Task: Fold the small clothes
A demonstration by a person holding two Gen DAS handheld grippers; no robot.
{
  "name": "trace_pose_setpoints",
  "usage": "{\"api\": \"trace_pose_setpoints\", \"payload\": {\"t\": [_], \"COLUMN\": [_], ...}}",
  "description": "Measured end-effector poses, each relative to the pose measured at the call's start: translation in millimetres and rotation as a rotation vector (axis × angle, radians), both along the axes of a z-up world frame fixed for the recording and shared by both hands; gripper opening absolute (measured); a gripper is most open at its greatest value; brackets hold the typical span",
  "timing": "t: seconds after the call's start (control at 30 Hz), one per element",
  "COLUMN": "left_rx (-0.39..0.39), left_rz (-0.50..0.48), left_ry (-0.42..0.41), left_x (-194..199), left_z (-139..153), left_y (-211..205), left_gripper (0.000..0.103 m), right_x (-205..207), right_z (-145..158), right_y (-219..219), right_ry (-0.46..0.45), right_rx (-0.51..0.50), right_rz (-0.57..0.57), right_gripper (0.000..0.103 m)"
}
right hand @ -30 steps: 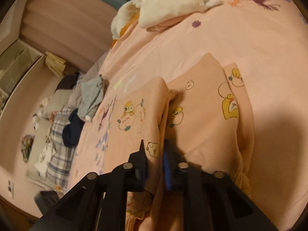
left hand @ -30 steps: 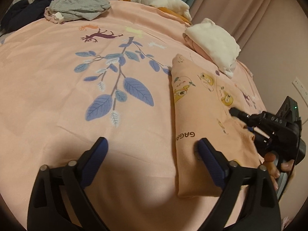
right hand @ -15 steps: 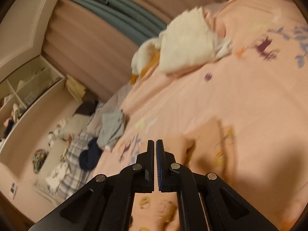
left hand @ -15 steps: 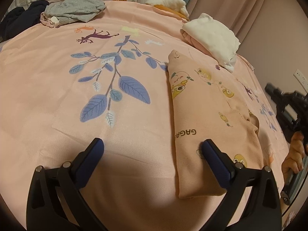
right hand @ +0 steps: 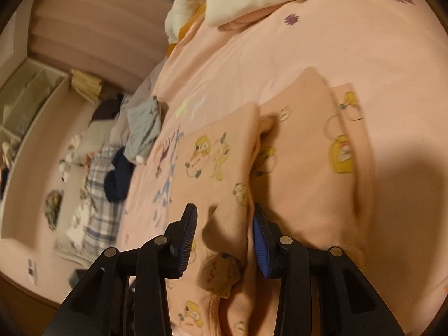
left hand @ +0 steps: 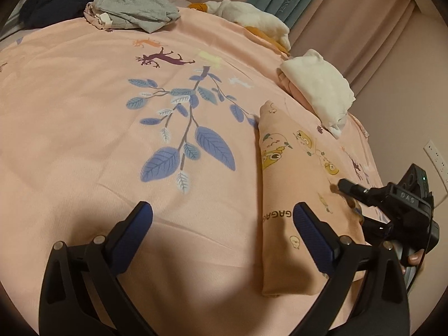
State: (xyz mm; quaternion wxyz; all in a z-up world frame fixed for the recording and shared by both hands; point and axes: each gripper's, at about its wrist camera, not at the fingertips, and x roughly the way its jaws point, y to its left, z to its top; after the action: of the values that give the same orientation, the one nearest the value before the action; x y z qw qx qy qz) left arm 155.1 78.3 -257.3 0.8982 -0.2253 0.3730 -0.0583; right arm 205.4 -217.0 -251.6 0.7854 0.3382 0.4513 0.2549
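A peach garment [left hand: 294,173] with cartoon prints lies folded lengthwise on the pink bedspread [left hand: 70,126], right of the blue leaf print. My left gripper [left hand: 221,218] hangs wide open just above the bed, its right finger [left hand: 310,229] over the garment's near left edge, nothing between the pads. My right gripper [right hand: 224,224] hovers low over the same garment [right hand: 302,151]. Its jaws are opening, a raised fold of the cloth lies between them, and the pads do not press it. In the left wrist view the right gripper [left hand: 350,201] comes in from the right edge, held by a hand.
A folded white and pink pile [left hand: 319,92] lies beyond the garment near the bed's right edge. Grey clothes [left hand: 134,8], a dark navy piece [left hand: 56,5] and cream clothes [left hand: 252,22] lie along the far side. Curtains stand behind, with a wall socket [left hand: 436,159] at right.
The right gripper let go of the garment fold, lifted away shut, then came back down over the garment with jaws apart. The left gripper stayed open and nearly still.
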Motion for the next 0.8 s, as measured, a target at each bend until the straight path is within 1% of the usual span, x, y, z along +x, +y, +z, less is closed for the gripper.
{"api": "trace_pose_setpoints", "payload": {"t": [0.07,0.13,0.17,0.27,0.37,0.43,0.47,0.53,0.6,0.67,0.7,0.73,0.77,0.8], "left_rx": [0.019,0.026,0.026,0.018,0.016,0.018,0.019,0.021,0.028,0.036,0.043,0.048,0.054,0.06], "left_rz": [-0.003,-0.007,-0.007,-0.007,-0.008,-0.01,-0.01,-0.009,-0.009,-0.01,-0.01,-0.012,-0.012,-0.012], "left_ry": [0.006,0.012,0.012,0.01,0.009,0.009,0.01,0.011,0.012,0.014,0.016,0.017,0.019,0.021], "left_x": [1,2,2,2,2,2,2,2,3,3,3,4,4,4], "left_z": [0,-1,-2,-3,-3,-3,-3,-4,-4,-4,-4,-5,-5,-5], "left_y": [-3,-4,-4,-2,-2,-2,-2,-3,-3,-4,-5,-5,-6,-7], "left_gripper": [0.101,0.101,0.102,0.102,0.102,0.102,0.102,0.102,0.102,0.102,0.102,0.102,0.102,0.102], "right_x": [0,-3,-3,-4,-9,-14,-16,-21,-23,-22,-19,-15,-10,-10], "right_z": [1,4,4,3,8,13,16,23,25,21,17,11,4,1], "right_y": [9,9,5,-13,-34,-48,-52,-61,-66,-71,-67,-64,-60,-61], "right_ry": [-0.01,-0.047,-0.054,-0.063,-0.112,-0.143,-0.156,-0.178,-0.176,-0.144,-0.121,-0.069,-0.009,0.023], "right_rx": [-0.038,-0.03,-0.003,0.087,0.141,0.189,0.193,0.151,0.105,0.024,-0.049,-0.143,-0.21,-0.224], "right_rz": [0.032,0.038,0.032,-0.033,-0.12,-0.151,-0.161,-0.197,-0.225,-0.249,-0.259,-0.255,-0.241,-0.258], "right_gripper": [0.039,0.022,0.017,0.014,0.013,0.013,0.013,0.013,0.013,0.013,0.013,0.017,0.027,0.034]}}
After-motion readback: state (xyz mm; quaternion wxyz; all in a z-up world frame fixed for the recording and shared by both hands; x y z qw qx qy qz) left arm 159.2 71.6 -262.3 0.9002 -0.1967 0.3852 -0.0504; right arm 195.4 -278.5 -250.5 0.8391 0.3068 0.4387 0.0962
